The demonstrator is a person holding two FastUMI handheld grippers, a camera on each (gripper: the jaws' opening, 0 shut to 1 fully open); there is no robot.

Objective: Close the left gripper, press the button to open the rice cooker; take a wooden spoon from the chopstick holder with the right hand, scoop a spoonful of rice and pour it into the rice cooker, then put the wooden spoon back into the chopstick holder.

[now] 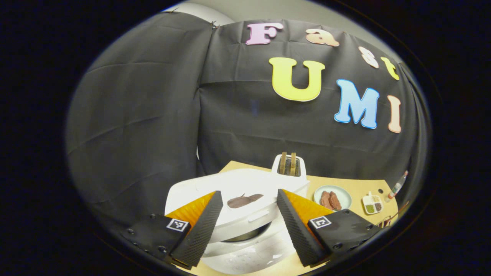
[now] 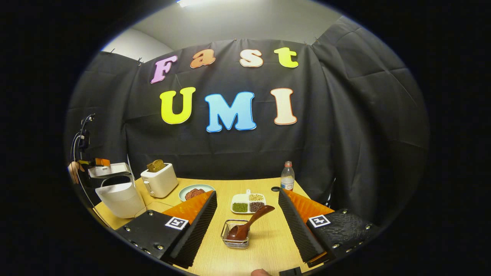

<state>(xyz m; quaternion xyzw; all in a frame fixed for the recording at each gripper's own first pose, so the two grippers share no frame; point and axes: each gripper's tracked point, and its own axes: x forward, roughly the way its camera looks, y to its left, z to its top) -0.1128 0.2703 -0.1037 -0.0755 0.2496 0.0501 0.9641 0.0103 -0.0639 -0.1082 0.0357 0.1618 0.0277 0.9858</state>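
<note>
Desk (image 2: 264, 245): we see it carrying all items.

Cooker (image 1: 245, 214): it sits between and just beyond our left gripper (image 1: 248, 230), whose jaws stand spread apart, empty. The lid looks already raised, a dark gap beneath it.

Holder (image 2: 235, 234): it sits between our right gripper (image 2: 251, 234) jaws, which are spread wide, gripping nothing.

Spoon (image 2: 249, 223): bowl down in the holder, handle leaning up and away toward the right jaw; its long axis runs diagonally.

Risk, as we judge it: closing on the slanted handle off-centre could tip the light holder or let the spoon twist and slip.
</note>
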